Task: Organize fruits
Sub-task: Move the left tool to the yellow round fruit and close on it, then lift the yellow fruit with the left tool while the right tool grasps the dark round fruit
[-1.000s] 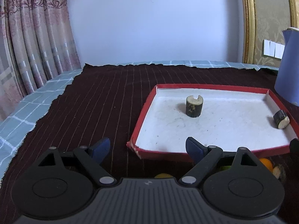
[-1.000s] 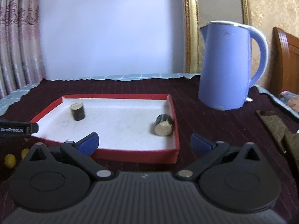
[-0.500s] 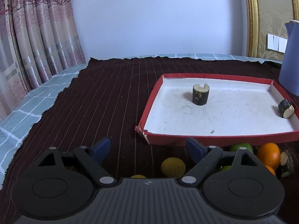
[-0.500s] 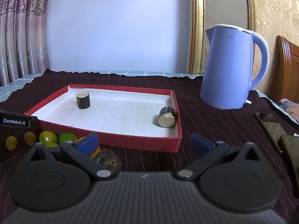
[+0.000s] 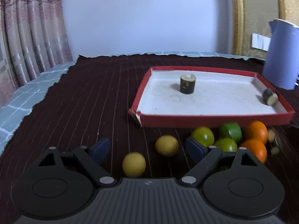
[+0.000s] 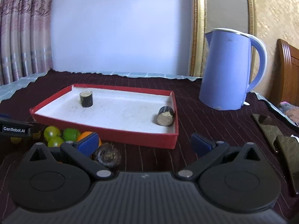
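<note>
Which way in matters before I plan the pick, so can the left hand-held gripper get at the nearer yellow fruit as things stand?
Probably yes. The left hand-held gripper is open, and the nearer yellow fruit lies on the cloth between its fingers, nothing over it. The other yellow fruit sits apart.

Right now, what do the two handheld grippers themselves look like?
Both match: the left gripper and right gripper have a ribbed dark-grey body, two black round discs, black linkage arms with silver pivot pins, and blue finger pads. The left gripper's side carries white "GenRobot.AI" lettering.
</note>
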`<state>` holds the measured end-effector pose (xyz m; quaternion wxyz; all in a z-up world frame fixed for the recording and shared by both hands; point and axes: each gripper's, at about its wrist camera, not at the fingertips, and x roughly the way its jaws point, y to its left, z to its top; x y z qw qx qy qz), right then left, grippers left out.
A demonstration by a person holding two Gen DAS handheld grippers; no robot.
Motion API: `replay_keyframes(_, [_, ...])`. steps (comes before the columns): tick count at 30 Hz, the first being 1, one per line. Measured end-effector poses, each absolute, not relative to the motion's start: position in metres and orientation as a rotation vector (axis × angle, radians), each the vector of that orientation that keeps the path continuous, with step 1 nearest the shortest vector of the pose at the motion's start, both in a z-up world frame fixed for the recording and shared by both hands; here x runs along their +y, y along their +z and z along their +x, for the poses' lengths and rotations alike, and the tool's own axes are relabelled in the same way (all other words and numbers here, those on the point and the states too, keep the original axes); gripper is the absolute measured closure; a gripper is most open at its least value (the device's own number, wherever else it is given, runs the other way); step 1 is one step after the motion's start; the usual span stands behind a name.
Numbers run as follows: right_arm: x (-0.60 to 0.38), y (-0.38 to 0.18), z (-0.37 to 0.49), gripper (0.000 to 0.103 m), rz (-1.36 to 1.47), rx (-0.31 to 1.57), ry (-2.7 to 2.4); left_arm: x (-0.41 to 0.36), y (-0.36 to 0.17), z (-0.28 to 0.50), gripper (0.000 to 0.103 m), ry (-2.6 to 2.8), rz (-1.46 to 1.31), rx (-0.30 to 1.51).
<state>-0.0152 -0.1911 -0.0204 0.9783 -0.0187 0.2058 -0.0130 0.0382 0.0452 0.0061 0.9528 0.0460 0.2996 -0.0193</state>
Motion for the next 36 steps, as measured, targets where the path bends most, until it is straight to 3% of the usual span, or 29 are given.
replay_keyframes(26, [-0.194, -0.039, -0.019, 0.000, 0.049, 0.424, 0.062, 0.088, -0.005, 0.042, 0.015, -0.130, 0.040, 0.685])
replay_keyframes(28, [-0.190, -0.038, -0.019, 0.000, 0.014, 0.421, 0.049, 0.086, -0.006, 0.041, 0.038, -0.127, 0.061, 0.676])
replay_keyframes(32, [-0.183, -0.038, -0.019, 0.000, -0.034, 0.427, 0.040, 0.083, -0.006, 0.042, 0.062, -0.135, 0.081, 0.668])
replay_keyframes(33, [-0.182, -0.038, -0.019, 0.000, -0.042, 0.428, 0.038, 0.083, -0.006, 0.041, 0.072, -0.148, 0.077, 0.667])
replay_keyframes(36, [-0.180, -0.039, -0.019, 0.000, -0.063, 0.433, 0.044, 0.082, -0.006, 0.042, 0.076, -0.154, 0.073, 0.662])
